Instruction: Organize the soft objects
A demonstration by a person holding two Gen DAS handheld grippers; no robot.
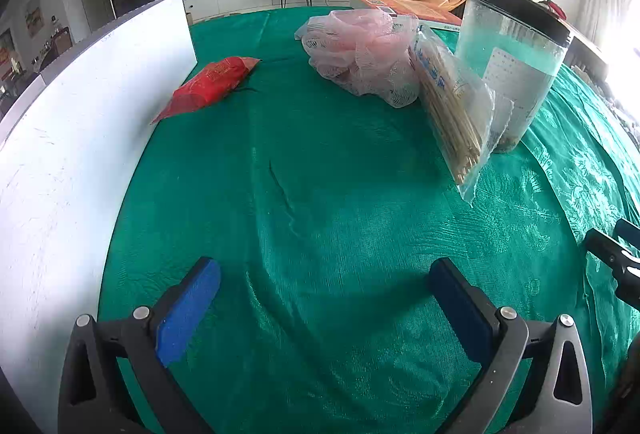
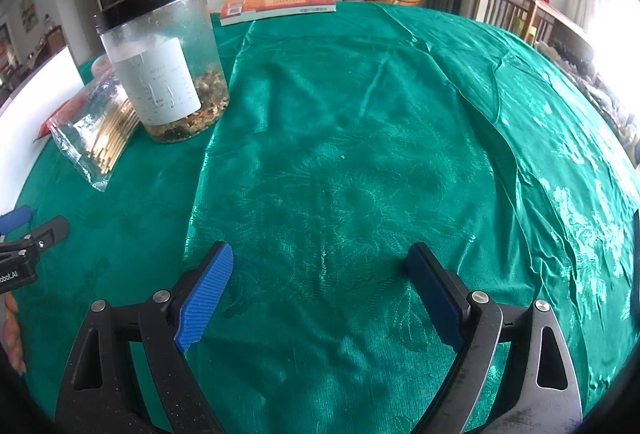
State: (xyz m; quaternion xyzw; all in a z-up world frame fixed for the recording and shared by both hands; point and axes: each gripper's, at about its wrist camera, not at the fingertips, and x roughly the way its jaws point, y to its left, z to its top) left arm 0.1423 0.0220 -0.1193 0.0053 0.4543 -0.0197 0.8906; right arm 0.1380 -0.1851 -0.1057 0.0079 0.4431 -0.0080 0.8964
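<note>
A pink mesh bundle [image 1: 360, 53] lies on the green tablecloth [image 1: 320, 173] at the far middle. A red soft pouch [image 1: 208, 85] lies to its left, near a white board [image 1: 80, 121]. A clear bag of wooden sticks [image 1: 452, 101] leans against a clear jar with a black lid [image 1: 516, 65]. In the right wrist view the jar [image 2: 164, 65] and the stick bag [image 2: 96, 129] are at the far left. My left gripper [image 1: 324, 274] is open and empty above the cloth. My right gripper [image 2: 320, 262] is open and empty above the cloth.
An orange book [image 2: 276, 5] lies at the table's far edge. The left gripper's side [image 2: 24, 246] shows at the right wrist view's left edge. The right gripper's side [image 1: 616, 258] shows at the left wrist view's right edge. Chairs [image 2: 512, 9] stand at the far right.
</note>
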